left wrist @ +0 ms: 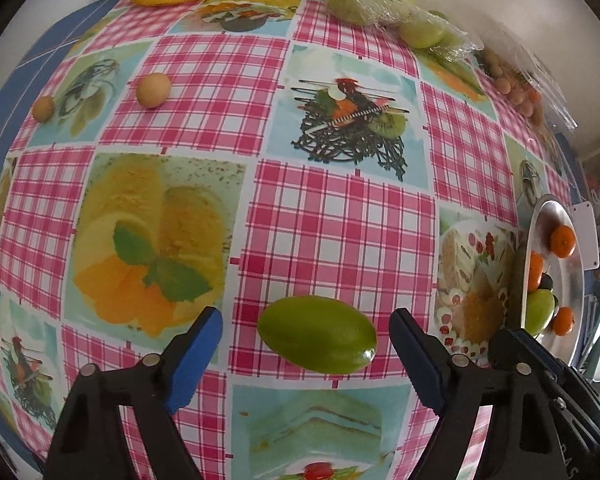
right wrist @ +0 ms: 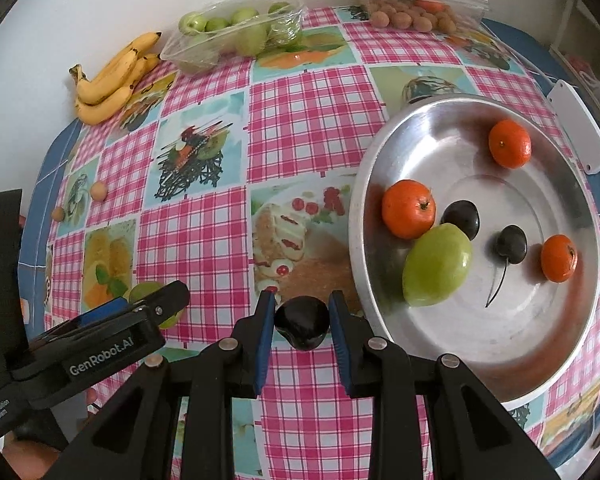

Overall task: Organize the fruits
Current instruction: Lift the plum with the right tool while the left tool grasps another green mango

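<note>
A green oval fruit (left wrist: 318,334) lies on the checked tablecloth between the blue pads of my left gripper (left wrist: 306,354). Both pads stand clear of it, so that gripper is open. My right gripper (right wrist: 302,298) is shut on a dark, glossy round fruit (right wrist: 302,328), held just left of the round metal tray (right wrist: 380,152). In the tray lie three tangerines (right wrist: 408,208), a second green fruit (right wrist: 436,266) and two dark cherries (right wrist: 510,244). The right wrist view shows the left gripper (right wrist: 140,312) low over its green fruit (right wrist: 144,290), which is mostly hidden.
Along the wall lie a bunch of bananas (right wrist: 108,80), a plastic pack of green fruits (right wrist: 236,32) and a pack of small brown fruits (right wrist: 412,16). Two small tan fruits (left wrist: 153,90) (left wrist: 43,109) sit loose at the far left. A white block (right wrist: 580,128) lies behind the tray.
</note>
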The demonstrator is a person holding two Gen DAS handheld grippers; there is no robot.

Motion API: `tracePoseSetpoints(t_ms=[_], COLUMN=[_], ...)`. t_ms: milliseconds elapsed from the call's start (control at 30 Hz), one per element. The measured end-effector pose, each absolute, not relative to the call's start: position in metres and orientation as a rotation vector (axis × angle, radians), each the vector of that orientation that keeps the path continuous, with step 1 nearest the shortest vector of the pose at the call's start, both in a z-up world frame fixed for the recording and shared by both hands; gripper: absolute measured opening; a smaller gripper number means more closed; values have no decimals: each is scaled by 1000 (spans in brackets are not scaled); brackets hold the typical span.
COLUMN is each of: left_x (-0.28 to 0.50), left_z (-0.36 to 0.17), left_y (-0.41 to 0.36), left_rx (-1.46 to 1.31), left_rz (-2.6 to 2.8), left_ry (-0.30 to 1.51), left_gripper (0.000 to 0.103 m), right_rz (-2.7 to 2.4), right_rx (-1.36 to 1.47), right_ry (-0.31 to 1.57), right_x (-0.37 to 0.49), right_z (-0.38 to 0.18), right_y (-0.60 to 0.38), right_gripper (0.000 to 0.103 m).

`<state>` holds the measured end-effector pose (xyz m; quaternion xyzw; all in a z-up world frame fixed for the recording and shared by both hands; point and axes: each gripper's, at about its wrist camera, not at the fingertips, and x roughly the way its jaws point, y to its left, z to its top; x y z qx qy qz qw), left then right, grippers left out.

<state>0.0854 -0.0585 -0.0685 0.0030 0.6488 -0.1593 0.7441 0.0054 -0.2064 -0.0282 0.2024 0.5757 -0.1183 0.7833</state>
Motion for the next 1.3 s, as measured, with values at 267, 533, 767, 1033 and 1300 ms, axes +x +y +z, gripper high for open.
tracePoseSetpoints(t_ms=[267, 533, 767, 1033, 1300], left_x=[87, 87, 87, 87, 78], left_z=[-70, -67, -59, -28, -5], left_y=[-61, -60, -54, -49, -64], left_rx=[12, -3, -29, -81, -79], left_rz=[-359, -384, -392, -420, -462], left_ry=[1422, 1423, 1408, 1329, 1289], left_gripper=[78, 61, 61, 61, 61], right_rz=[-251, -253, -251, -249, -298], right_rx=[437, 438, 442, 460, 536], right_ry=[1247, 1247, 1239, 1203, 1167], right_x=[6, 6, 6, 2, -12], right_z=[-29, -29, -28, -17, -8], right_y=[-207, -206, -205, -211, -241], right_gripper=[29, 29, 29, 29, 29])
